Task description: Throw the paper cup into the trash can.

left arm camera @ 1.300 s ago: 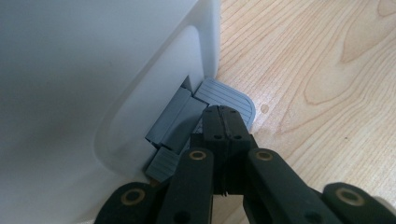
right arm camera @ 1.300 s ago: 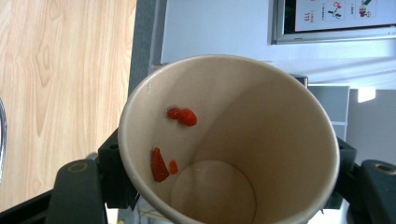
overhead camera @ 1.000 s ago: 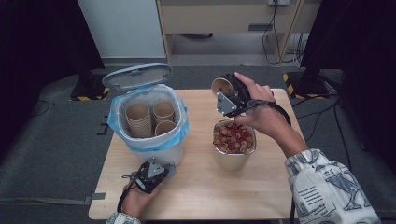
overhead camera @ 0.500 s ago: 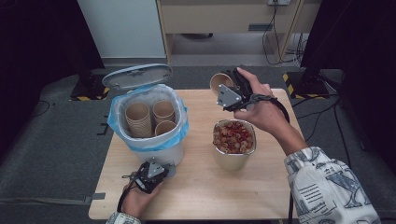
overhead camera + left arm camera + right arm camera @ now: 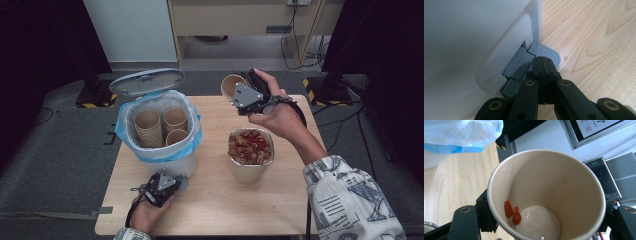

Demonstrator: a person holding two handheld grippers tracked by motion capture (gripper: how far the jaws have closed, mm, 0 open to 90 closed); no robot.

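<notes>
Keep the left gripper (image 5: 172, 181), jaws shut, pressing the pedal (image 5: 546, 51) at 6 o'clock of the bin (image 5: 160, 155), then swing the cup (image 5: 231, 86), clamped in the right gripper (image 5: 239, 90) at 1 o'clock, over to drop among the stacked cups (image 5: 161, 126).

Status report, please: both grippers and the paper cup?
Left gripper shut, pressing bin pedal. Right gripper shut on paper cup, tilted toward open bin. Red bits cling inside.

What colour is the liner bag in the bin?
Light blue liner bag, folded over the bin's rim; clearest in the high view.
</notes>
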